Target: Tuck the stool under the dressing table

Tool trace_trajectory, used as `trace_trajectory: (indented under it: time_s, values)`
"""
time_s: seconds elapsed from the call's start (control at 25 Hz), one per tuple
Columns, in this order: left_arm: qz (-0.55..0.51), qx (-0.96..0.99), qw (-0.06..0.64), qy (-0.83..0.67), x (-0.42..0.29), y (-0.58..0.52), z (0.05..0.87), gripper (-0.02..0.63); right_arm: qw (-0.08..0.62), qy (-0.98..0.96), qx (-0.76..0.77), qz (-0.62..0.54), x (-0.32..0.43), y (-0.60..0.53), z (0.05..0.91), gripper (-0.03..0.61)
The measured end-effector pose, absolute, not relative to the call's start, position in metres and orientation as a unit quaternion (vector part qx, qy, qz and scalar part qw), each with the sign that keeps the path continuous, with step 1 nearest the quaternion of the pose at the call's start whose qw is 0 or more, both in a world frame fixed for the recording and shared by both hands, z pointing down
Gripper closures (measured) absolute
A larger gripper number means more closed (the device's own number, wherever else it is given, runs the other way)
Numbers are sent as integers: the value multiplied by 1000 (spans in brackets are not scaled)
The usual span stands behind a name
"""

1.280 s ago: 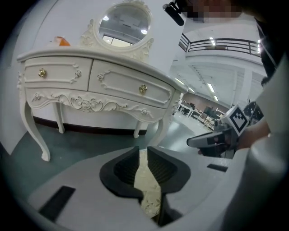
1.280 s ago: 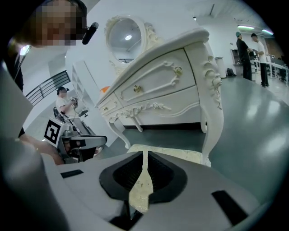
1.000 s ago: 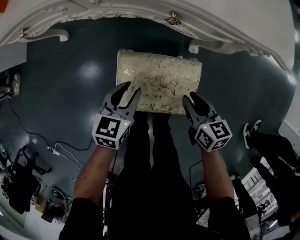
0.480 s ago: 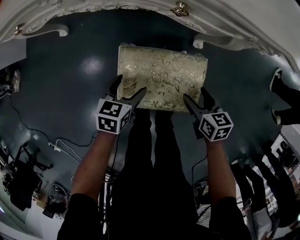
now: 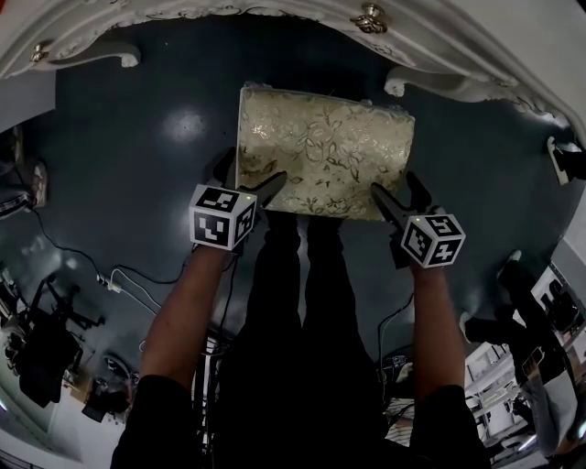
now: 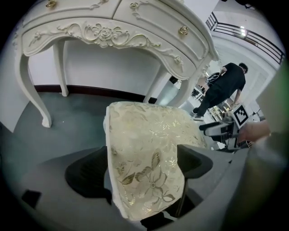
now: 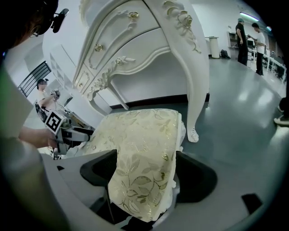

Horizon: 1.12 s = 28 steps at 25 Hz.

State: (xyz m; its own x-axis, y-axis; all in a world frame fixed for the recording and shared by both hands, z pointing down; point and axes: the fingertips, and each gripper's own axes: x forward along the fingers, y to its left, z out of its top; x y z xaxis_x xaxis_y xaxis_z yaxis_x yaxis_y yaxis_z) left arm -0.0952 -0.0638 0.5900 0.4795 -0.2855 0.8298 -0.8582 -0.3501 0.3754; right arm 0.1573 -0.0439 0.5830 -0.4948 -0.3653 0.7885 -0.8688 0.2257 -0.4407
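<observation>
We log the stool (image 5: 322, 151) seat at centre frame as woven cream cloth, its floral pattern picked out in shiny gold thread. Dressing table (image 5: 513, 55) along the top: smooth white paint, slight gloss, carved trim. Its knob (image 5: 371, 18) looks like brass-coloured metal. Floor (image 5: 137, 174): dark, smooth, glossy, reflecting lights.

No readable text, brand or number anywhere. Only markings: black-and-white square code patterns on the white marker cube (image 5: 222, 216) of the left claw (image 5: 250, 176) and on the matching cube (image 5: 432, 240) of the right claw (image 5: 399, 188).
</observation>
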Motion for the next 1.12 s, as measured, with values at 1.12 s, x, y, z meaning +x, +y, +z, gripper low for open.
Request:
trace_trajectory:
  time_s: [1.12]
  values:
    - [265, 717, 575, -291, -92, -67, 637, 89, 181, -703, 310, 614, 153, -32, 632, 160]
